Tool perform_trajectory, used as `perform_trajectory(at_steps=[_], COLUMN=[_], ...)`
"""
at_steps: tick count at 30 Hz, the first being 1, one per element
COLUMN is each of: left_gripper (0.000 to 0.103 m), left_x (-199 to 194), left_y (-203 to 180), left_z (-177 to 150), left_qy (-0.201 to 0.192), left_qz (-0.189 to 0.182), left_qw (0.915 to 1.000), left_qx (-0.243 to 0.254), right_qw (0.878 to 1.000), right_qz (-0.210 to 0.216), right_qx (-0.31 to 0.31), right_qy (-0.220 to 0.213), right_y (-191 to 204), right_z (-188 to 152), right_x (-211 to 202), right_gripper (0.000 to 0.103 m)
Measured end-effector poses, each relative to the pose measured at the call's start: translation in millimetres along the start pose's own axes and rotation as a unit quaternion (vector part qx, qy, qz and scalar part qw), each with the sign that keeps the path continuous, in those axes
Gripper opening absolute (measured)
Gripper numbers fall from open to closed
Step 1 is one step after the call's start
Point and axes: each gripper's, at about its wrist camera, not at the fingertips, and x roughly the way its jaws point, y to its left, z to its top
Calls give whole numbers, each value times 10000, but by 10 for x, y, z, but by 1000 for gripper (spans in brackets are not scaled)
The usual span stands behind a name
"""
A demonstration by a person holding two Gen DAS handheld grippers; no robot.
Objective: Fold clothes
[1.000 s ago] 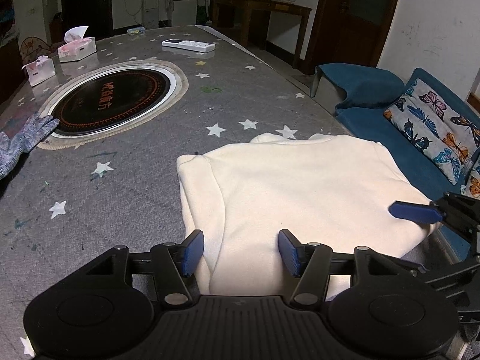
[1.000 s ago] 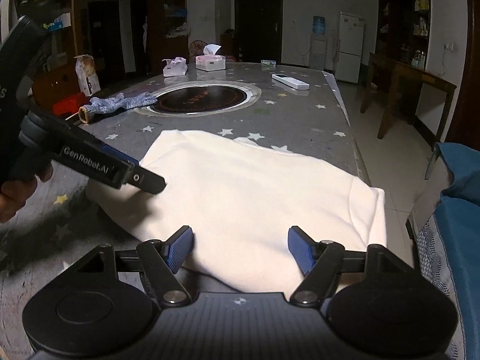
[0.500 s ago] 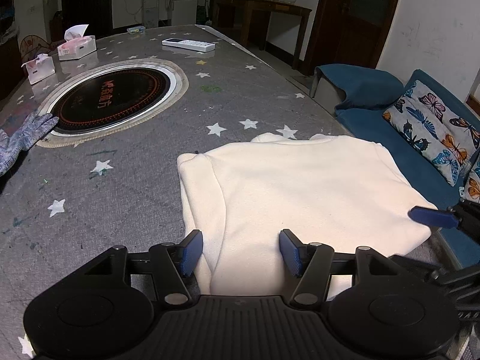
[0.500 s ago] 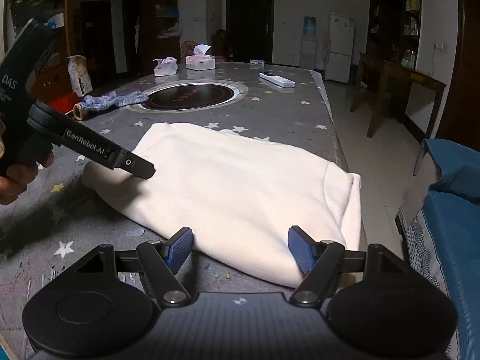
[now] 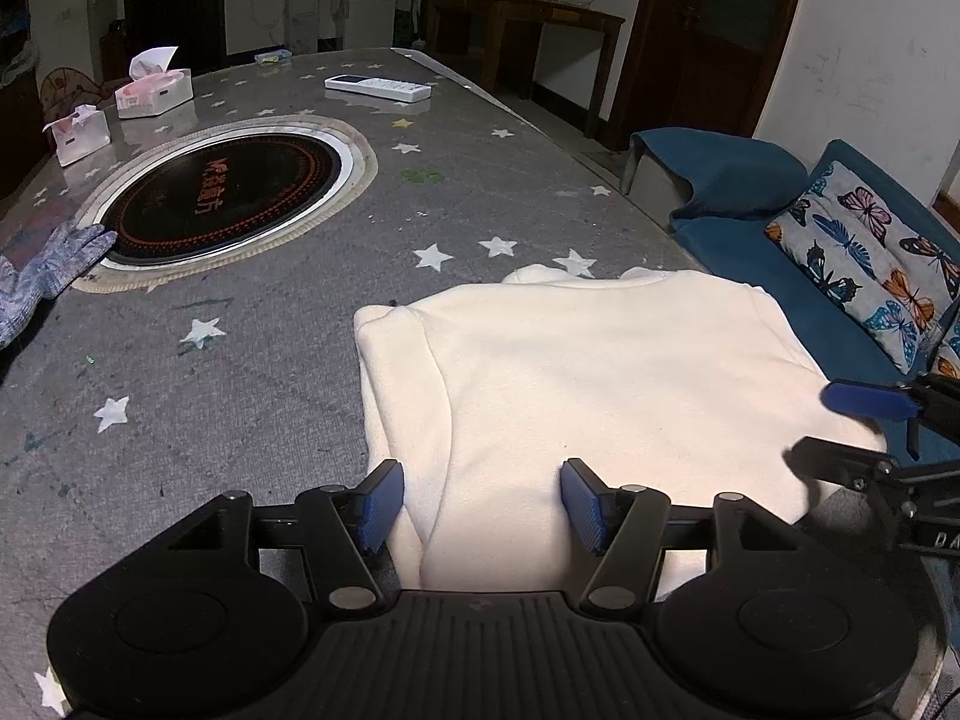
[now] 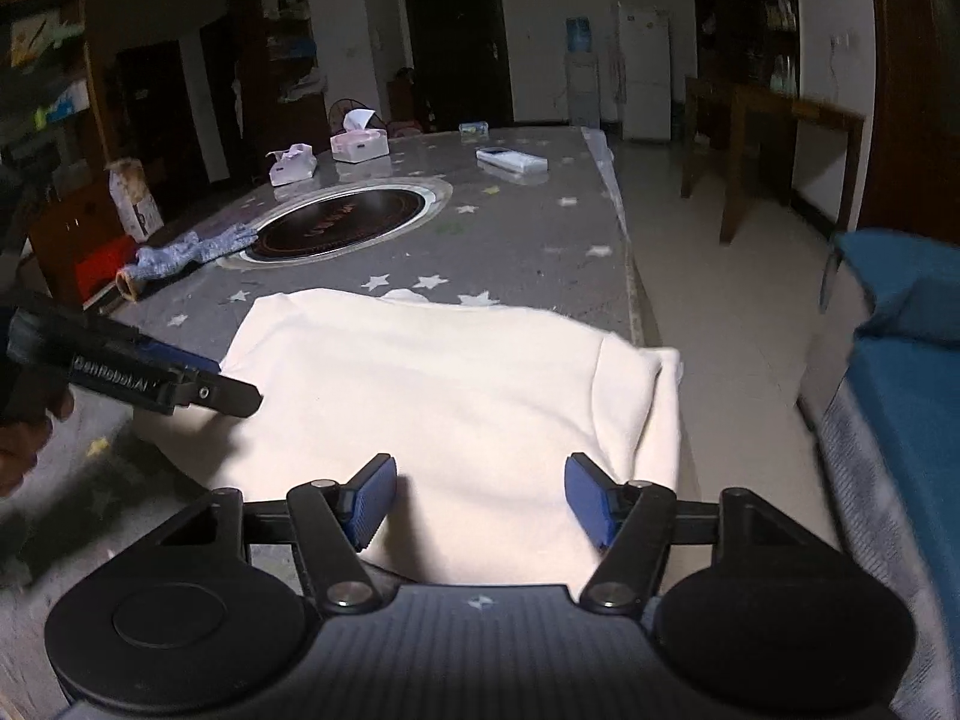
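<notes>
Both the left tool [image 5: 482, 504] and right tool [image 6: 480, 500] hung released over the cream garment's [image 5: 600, 378] near hem on the desk [image 5: 252, 360], apparently poised to pinch it for a fold.

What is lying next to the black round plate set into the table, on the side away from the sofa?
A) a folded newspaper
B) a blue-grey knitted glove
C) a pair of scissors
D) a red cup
B: a blue-grey knitted glove lies with its fingertips at the rim of the black round plate; the left view shows it too.
</notes>
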Motion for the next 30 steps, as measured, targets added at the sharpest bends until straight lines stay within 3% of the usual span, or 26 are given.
perform_trajectory(at_steps=[3,12,19,30], left_gripper=[62,62,62,63], left_x=[-2,0,-4,-6], left_y=[7,11,17,31], left_z=[-1,-8,-14,-13], left_qy=[1,-8,-21,-23], left_qz=[-16,-1,-45,-77], left_qw=[10000,10000,10000,10000], left_qx=[-4,-1,23,27], right_qw=[9994,9988,9978,9995], right_qz=[-182,-14,82,318], right_qx=[-298,-466,-642,-68], right_qy=[38,-156,155,57], right_y=[74,240,344,-5], right_z=[-23,98,72,488], right_x=[-11,-60,147,292], right_gripper=[64,64,63,63])
